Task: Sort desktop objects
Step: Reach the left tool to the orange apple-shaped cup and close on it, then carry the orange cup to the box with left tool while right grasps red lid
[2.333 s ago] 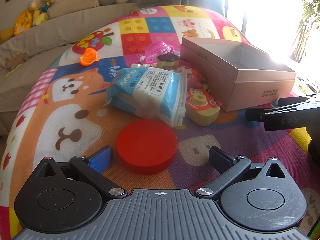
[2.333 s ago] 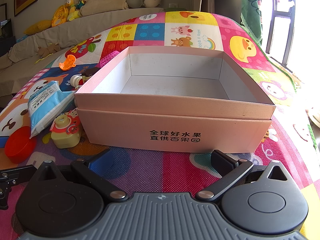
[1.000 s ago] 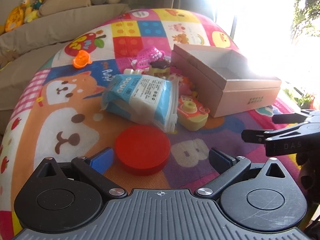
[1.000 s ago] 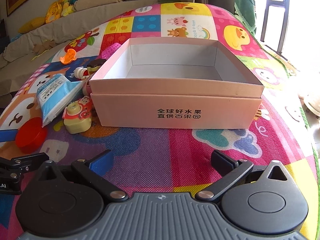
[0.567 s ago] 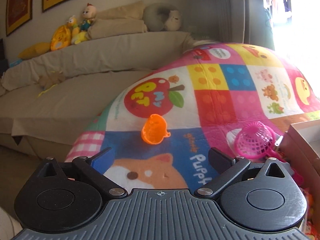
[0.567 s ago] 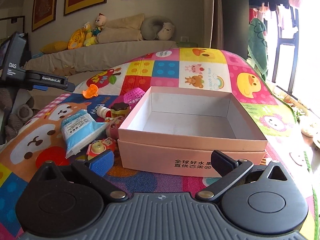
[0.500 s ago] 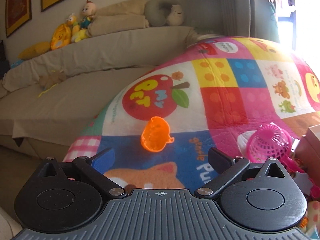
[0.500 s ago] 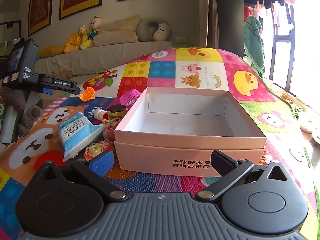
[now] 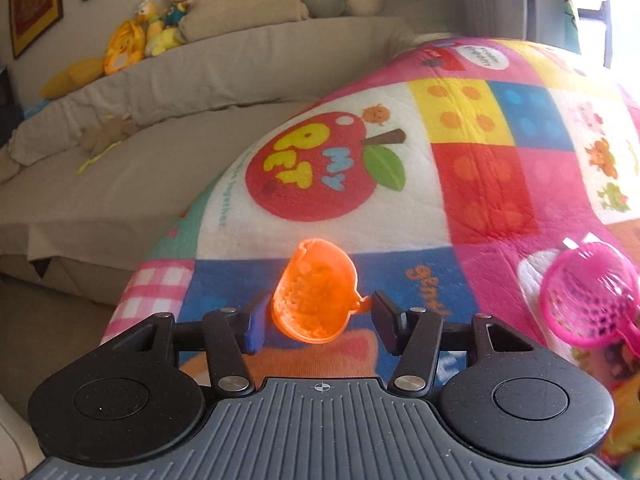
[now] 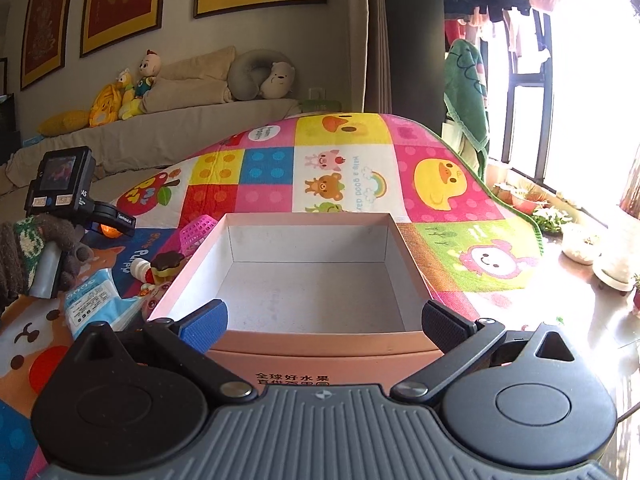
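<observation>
Orange apple-shaped toy (image 9: 314,292) now sits between left gripper (image 9: 316,322) fingers, which have narrowed around it, contact unclear; right gripper (image 10: 324,322) spread, empty, over pink box (image 10: 308,276). Pick-up imminent.

Toy (image 9: 314,292) left of basket (image 9: 588,294), on mat (image 9: 480,184).

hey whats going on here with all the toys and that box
A person is sorting toys off a colourful play mat with a handheld gripper in each hand. The left gripper has its fingers either side of a small orange toy, narrowed around it; whether they touch it is unclear. The right gripper is open, holding nothing, in front of the empty pink box.
</observation>
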### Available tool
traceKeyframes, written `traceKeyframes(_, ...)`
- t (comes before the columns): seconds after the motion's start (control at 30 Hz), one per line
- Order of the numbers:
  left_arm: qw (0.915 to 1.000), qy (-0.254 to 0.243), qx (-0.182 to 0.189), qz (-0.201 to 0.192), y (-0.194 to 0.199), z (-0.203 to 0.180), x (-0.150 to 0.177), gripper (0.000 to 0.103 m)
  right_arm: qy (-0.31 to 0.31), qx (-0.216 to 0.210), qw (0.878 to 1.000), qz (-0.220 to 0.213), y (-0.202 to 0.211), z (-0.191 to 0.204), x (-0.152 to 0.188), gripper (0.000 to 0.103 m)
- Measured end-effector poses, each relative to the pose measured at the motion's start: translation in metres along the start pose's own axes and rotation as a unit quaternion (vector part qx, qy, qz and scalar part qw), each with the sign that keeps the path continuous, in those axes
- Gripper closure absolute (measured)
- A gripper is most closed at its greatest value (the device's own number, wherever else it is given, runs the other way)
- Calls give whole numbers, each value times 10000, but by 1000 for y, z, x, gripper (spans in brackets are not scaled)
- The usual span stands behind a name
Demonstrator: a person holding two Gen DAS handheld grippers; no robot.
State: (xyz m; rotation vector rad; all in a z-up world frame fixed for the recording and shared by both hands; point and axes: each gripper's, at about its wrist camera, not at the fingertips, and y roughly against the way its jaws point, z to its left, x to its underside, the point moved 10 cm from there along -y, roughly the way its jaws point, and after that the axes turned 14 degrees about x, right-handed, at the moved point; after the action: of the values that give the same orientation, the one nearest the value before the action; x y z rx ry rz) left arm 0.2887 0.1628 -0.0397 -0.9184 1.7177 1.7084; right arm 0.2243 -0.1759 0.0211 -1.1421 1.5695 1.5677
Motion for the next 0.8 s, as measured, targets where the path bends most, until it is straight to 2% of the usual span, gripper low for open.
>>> traceKeyframes(0.13, 9972, -126, 724, -120, 73, -26, 32, 44, 489, -774, 9958, 44, 14, 43, 11, 0)
traceKeyframes(0.2, 9953, -109, 950, -137, 111, -34, 54, 44, 706, -933, 9931, -85, 20, 60, 12, 0)
traceKeyframes(0.27, 9927, -110, 1196, -100, 144, -45, 77, 44, 691, -545, 9956, -318, 16, 56, 1, 0)
traceKeyframes(0.33, 9893, -94, 1457, -47, 171, -58, 100, 44, 220, -48, 9989, -400, 6, 31, -15, 0)
traceKeyframes(0.4, 9848, -55, 1738, 44, 188, -72, 119, 44, -360, 507, 9972, -413, -7, -3, -27, 0)
traceKeyframes(0.5, 9792, -93, 2025, 88, 204, -96, 144, 44, -770, 857, 9931, -200, -32, -34, -25, 0)
traceKeyframes(0.6, 9748, 16, 2227, 123, 208, -108, 153, 44, -976, 949, 9901, 345, -62, -41, -8, 0)
traceKeyframes(0.67, 9734, 32, 2286, 144, 210, -110, 157, 44, -1174, 600, 9890, 668, -71, -32, 2, 0)
traceKeyframes(0.73, 9747, 8, 2227, 169, 208, -110, 159, 43, -1222, 618, 9892, 531, -68, -24, 0, 0)
traceKeyframes(0.8, 9763, 8, 2149, 248, 203, -108, 164, 42, -1231, 314, 9906, 509, -67, -14, -3, 0)
